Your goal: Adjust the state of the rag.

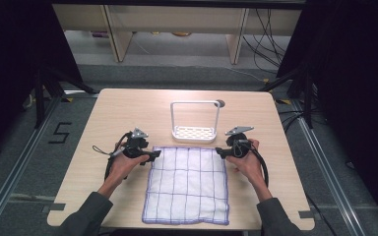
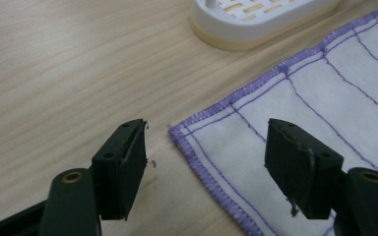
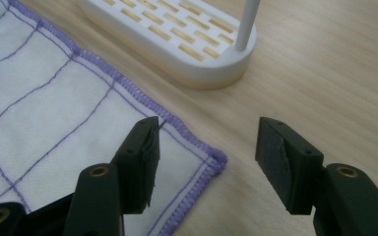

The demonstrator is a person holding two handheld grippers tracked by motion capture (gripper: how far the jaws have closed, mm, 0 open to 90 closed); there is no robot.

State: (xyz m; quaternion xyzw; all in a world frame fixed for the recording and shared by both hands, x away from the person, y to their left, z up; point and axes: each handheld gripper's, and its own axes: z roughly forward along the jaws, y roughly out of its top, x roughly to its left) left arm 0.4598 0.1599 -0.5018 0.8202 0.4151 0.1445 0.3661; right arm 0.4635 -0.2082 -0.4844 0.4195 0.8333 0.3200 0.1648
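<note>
A white cloth [image 1: 187, 184] with purple grid lines and a purple hem lies flat on the wooden table [image 1: 123, 113]. My left gripper [image 1: 155, 155] sits low at the cloth's far left corner. In the left gripper view the cloth [image 2: 325, 98] has that corner between the jaws of my left gripper [image 2: 204, 142], which stands open, pads apart from the fabric. My right gripper [image 1: 219, 151] is at the far right corner. In the right gripper view my right gripper [image 3: 206, 142] is open too, its jaws straddling the corner of the cloth [image 3: 54, 113].
A white rack [image 1: 194, 132] with a slotted base and a tall hoop handle stands just beyond the cloth's far edge, between the two grippers. Its base [image 2: 256, 19] [image 3: 177, 44] lies close ahead of both. Bare wood extends left, right and behind it.
</note>
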